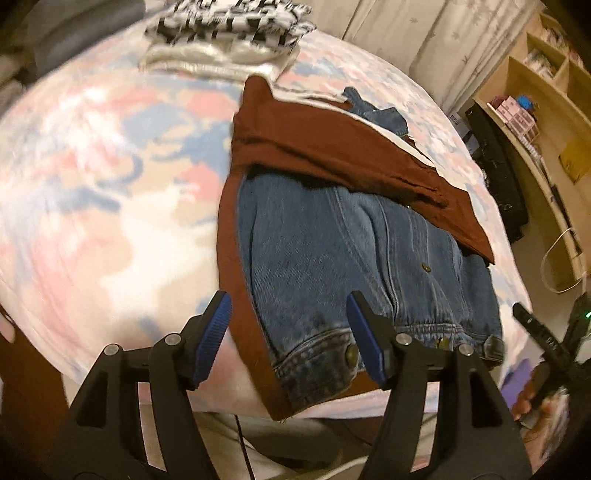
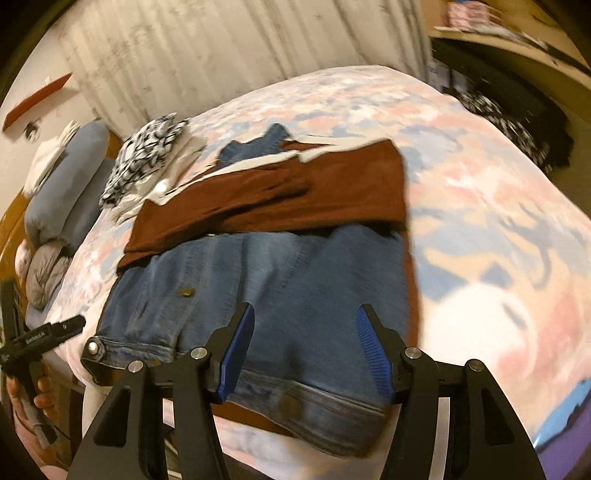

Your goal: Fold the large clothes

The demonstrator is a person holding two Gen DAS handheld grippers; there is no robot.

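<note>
A blue denim jacket [image 1: 343,258] lies flat on the bed, its hem at the near edge. A rust-brown garment [image 1: 332,147] lies folded across the jacket's upper part, and its edge also runs under the jacket's side. Both show in the right wrist view, the jacket [image 2: 258,280] and the brown garment [image 2: 288,192]. My left gripper [image 1: 288,332] is open and empty, hovering over the jacket's hem corner. My right gripper [image 2: 306,350] is open and empty above the hem. Each gripper appears at the edge of the other's view.
The bed has a pink, blue and white blanket [image 1: 92,184]. A folded black-and-white patterned garment on white clothes [image 1: 229,33] sits at the far side. Pillows [image 2: 62,192] lie at the left. Shelves [image 1: 546,110] and dark clothing stand beside the bed. Curtains [image 2: 221,48] hang behind.
</note>
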